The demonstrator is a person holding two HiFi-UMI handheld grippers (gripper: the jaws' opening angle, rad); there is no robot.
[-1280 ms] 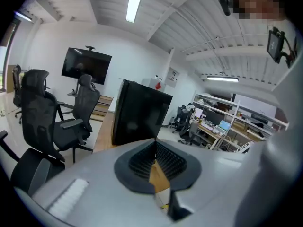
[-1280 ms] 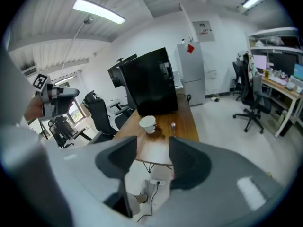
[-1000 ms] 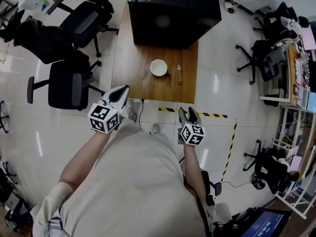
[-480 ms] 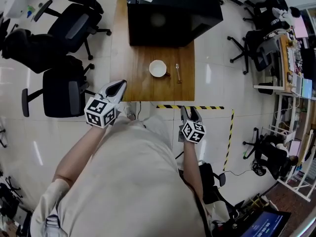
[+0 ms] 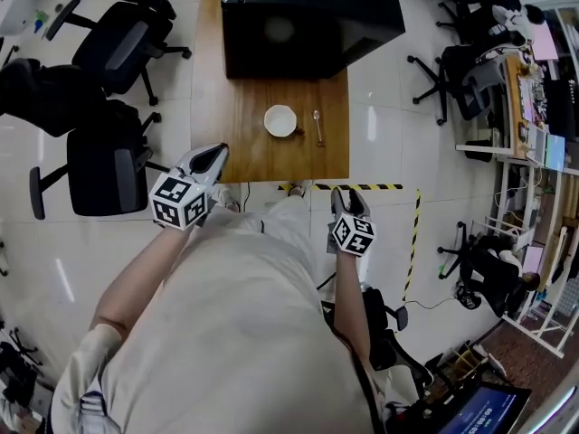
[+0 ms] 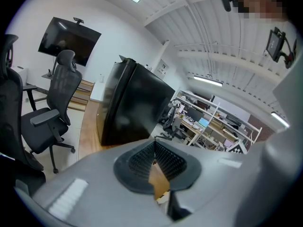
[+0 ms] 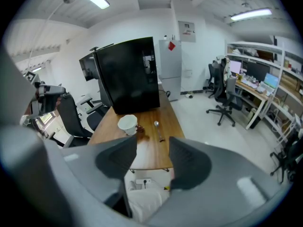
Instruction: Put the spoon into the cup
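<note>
A white cup (image 5: 280, 120) stands on the wooden table (image 5: 244, 152), with a metal spoon (image 5: 317, 127) lying just to its right. In the right gripper view the cup (image 7: 127, 124) and the spoon (image 7: 158, 129) show beyond the jaws. My left gripper (image 5: 214, 155) hovers off the table's near left corner, its jaws closed together with nothing between them. My right gripper (image 5: 346, 199) is held short of the table's near right corner, over the floor, jaws apart and empty (image 7: 152, 160).
A large black box (image 5: 303, 21) fills the far half of the table. Black office chairs (image 5: 104, 156) stand left of the table, more chairs (image 5: 452, 70) to the right. Yellow-black tape (image 5: 380, 188) marks the floor near the table's front edge.
The view has shifted toward the table, which now sits slightly higher and further left in the head view. Both grippers keep their pose; the right one has crept a little nearer the table's edge.
</note>
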